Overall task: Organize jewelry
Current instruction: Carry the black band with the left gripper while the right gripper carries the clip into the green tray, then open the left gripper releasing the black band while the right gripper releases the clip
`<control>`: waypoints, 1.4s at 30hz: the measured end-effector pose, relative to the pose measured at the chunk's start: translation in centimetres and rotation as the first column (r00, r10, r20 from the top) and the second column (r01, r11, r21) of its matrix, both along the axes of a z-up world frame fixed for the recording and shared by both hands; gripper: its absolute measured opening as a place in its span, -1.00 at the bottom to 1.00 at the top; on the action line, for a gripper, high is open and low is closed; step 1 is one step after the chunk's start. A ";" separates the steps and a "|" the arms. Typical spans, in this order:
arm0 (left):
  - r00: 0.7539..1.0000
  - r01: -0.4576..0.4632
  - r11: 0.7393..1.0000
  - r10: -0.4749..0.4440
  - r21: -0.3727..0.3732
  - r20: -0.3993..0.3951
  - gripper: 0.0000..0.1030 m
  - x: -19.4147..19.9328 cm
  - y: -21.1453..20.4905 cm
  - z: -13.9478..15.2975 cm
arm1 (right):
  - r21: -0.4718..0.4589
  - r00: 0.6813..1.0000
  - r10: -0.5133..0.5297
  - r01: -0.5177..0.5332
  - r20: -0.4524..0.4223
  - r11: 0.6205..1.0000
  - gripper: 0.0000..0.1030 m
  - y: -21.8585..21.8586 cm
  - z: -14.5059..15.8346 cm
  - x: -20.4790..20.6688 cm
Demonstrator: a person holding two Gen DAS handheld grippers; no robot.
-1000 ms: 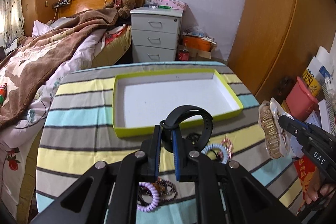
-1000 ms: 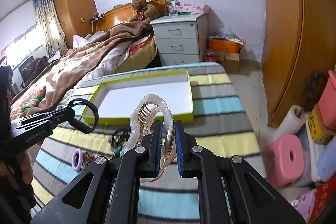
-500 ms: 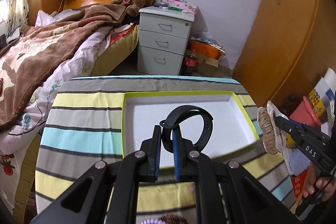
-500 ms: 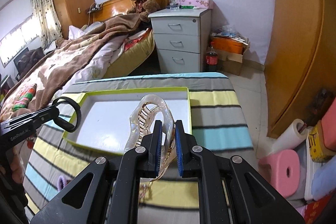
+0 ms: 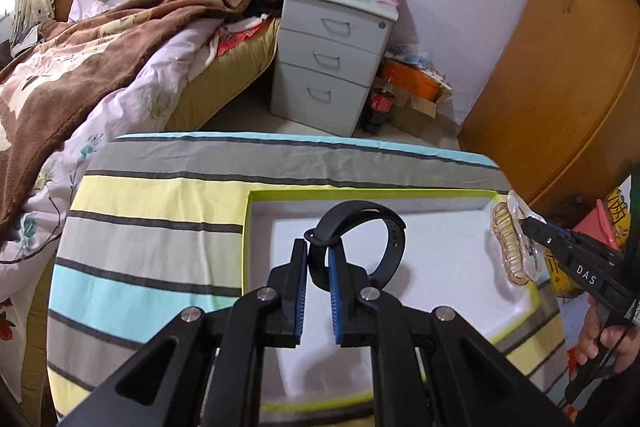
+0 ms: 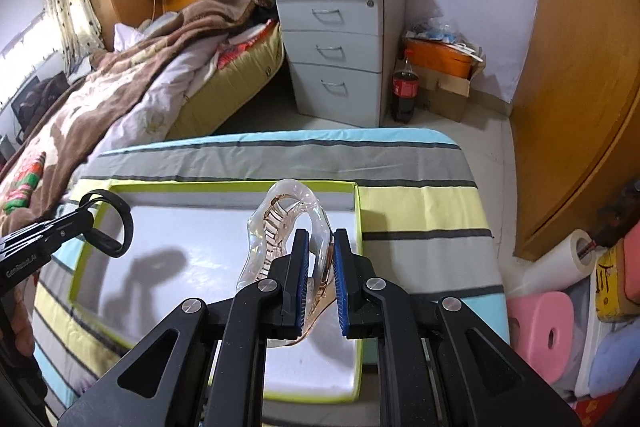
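Observation:
My left gripper is shut on a black wristband and holds it above the left half of the white tray with a lime-green rim. My right gripper is shut on a clear hair claw clip with gold teeth and holds it above the tray's right half. The clip also shows at the tray's right edge in the left wrist view. The wristband shows at the tray's left edge in the right wrist view.
The tray lies on a table with a striped cloth. A bed and grey drawer unit stand beyond. A wooden wardrobe, pink stool and paper roll are to the right.
Both grippers have moved forward over the tray with their items. The loose jewelry on the cloth in front of the tray has dropped out of view.

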State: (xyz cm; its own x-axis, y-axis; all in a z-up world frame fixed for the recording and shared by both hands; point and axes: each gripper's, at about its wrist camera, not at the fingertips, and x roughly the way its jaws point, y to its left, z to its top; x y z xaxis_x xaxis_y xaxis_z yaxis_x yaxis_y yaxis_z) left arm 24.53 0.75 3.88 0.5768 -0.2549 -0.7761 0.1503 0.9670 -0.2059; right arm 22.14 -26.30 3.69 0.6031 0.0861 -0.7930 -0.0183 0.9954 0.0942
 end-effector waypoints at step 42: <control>0.997 -0.035 0.999 0.036 0.027 -0.069 -0.55 2.5 0.5 -2.8 | -0.133 1.000 0.003 -0.006 -0.024 0.991 -0.69 1.0 -2.3 2.9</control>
State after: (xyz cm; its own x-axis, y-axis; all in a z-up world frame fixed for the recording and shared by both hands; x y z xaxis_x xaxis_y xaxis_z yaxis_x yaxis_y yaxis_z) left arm 27.08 1.27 1.04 0.5299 -0.2144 -0.8205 0.1021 0.9766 -0.1893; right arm 25.04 -25.34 1.40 0.5835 -0.0183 -0.8119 -0.0218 0.9990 -0.0382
